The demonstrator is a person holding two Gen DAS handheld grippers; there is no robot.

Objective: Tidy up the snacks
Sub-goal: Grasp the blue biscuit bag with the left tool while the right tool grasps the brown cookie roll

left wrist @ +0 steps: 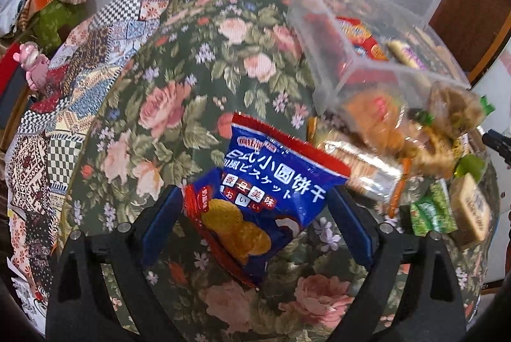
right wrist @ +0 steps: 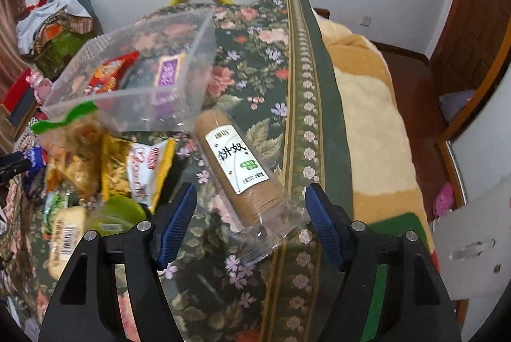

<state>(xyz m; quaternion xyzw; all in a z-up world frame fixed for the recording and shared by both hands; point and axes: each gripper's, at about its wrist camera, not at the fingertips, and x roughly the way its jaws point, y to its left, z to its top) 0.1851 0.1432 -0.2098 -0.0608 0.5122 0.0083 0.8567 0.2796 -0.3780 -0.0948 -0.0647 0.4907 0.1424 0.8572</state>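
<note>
Step in hand, judged: pick-up phase of sorting loose snacks into the clear plastic bin (right wrist: 134,76).

Left tool (left wrist: 255,227): jaws spread wide, straddling the blue biscuit packet (left wrist: 265,191). Packet between the blue pads (left wrist: 161,223), tilted, one corner near the left pad; contact not confirmed, no squeeze visible. Cannot tell whether packet lies on the floral cloth (left wrist: 198,60) or is slightly raised.

Right tool (right wrist: 250,219): jaws likewise wide. Brown biscuit roll (right wrist: 238,169) in clear wrap lying diagonally on the cloth, its near crimped end between the pads, touching neither.

Bin sits tilted at the far side of the loose snack pile (right wrist: 105,169); already holds a red packet (right wrist: 110,75) and a purple-labelled one (right wrist: 167,73). Pile just beside the bin; roll just right of both.

Progress, judged: early to middle; most snacks outside the bin.

Next move calls for:
- closing each tool across the narrow axis of its item
- for the roll, advancing further so pads meet the firm body, not the thin wrap tail
- gentle closure; biscuits likely brittle
- lift, then carry over the bin rim, clear of the tilted wall
</note>
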